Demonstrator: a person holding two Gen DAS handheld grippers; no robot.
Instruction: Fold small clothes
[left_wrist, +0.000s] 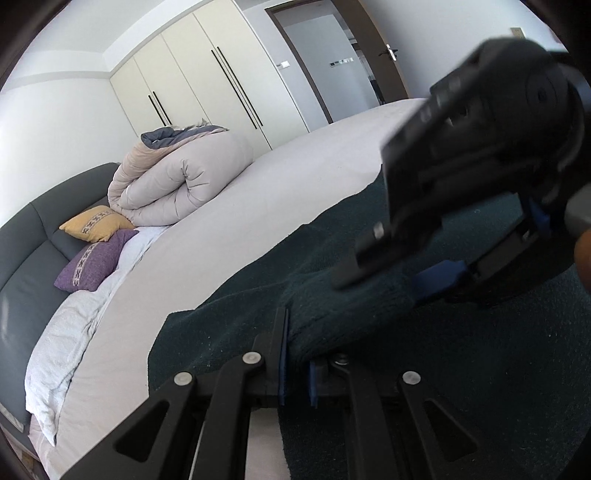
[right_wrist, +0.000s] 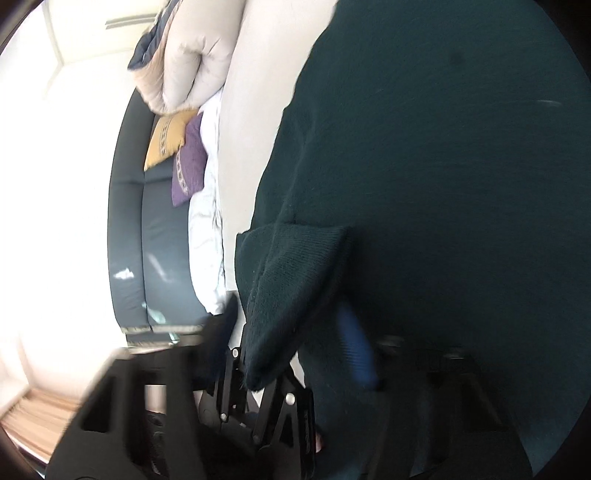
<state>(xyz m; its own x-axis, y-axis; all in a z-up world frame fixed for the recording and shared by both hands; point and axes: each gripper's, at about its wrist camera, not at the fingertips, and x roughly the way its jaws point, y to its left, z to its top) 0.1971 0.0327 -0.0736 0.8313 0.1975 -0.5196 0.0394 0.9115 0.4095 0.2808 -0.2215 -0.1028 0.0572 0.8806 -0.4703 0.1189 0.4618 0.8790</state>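
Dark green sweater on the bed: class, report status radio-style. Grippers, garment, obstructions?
Left gripper shut on dark green sweater. Right gripper closing around the same raised fold; grip unconfirmed. Rolled duvet and cushions lie well clear.

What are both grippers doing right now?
Left gripper: shut on the sweater.
Right gripper: around the sweater's fold; blurred, grip cannot be told.

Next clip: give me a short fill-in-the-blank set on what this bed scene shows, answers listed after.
1. The left gripper is shut on a dark green ____.
2. Beside the yellow cushion lies a ____ cushion.
3. The rolled duvet sits on the ____.
4. The wardrobe doors are ____.

Answers: sweater; purple; bed; closed
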